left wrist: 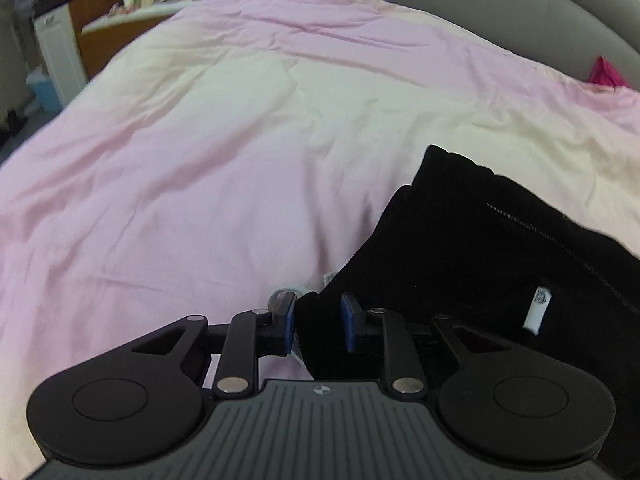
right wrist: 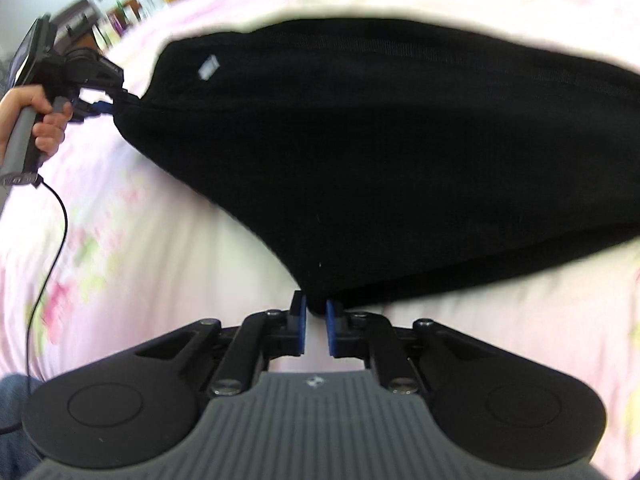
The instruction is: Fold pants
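Black pants (right wrist: pixel 380 152) spread on the pink-and-cream duvet (left wrist: pixel 208 152). Left gripper (left wrist: pixel 318 322), jaws nearly closed, pinches a bunched corner of the pants. Right gripper (right wrist: pixel 316 326), jaws closed to a narrow gap, pinches the pants' opposite near corner; fabric spans between both grippers.

A pink and cream duvet (left wrist: pixel 224 128) covers the bed, creased, with faint flower prints on it in the right wrist view. A grey padded headboard (left wrist: pixel 500 4) curves behind it. A magenta cloth (left wrist: pixel 606 72) lies at the far edge. Left of the bed stand a cluttered wooden shelf (left wrist: pixel 100 20), a white cabinet (left wrist: pixel 58 56) and a blue bin (left wrist: pixel 44 92).
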`<state>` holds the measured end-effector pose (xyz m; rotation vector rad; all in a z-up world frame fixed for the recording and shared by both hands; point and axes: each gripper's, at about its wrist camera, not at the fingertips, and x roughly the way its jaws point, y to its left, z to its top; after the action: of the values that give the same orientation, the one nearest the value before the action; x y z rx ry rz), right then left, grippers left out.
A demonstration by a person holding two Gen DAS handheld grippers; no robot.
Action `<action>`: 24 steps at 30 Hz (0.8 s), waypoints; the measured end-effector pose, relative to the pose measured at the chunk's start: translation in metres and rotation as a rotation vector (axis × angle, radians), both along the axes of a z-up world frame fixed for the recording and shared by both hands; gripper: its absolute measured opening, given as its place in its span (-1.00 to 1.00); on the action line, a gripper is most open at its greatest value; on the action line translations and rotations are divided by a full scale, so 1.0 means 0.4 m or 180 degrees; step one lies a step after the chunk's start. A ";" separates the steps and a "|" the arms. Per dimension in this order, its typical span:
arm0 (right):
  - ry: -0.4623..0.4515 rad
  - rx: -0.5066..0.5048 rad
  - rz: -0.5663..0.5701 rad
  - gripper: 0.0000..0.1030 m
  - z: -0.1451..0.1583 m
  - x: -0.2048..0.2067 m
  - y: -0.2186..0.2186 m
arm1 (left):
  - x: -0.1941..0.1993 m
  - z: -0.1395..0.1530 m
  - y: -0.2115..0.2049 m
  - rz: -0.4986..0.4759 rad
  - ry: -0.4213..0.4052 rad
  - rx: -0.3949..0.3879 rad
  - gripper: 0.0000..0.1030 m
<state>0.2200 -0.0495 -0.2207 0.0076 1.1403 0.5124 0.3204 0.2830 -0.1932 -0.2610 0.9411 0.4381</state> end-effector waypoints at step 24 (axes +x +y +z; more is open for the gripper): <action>-0.0516 -0.0029 -0.0964 -0.06 0.207 -0.077 -0.513 | -0.207 0.245 -0.558 -0.1488 -0.0168 -0.0230 -0.11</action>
<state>0.1890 -0.2546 -0.1377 0.1271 0.9613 0.2336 0.2374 0.0597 -0.0952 -0.1104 0.9329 -0.0324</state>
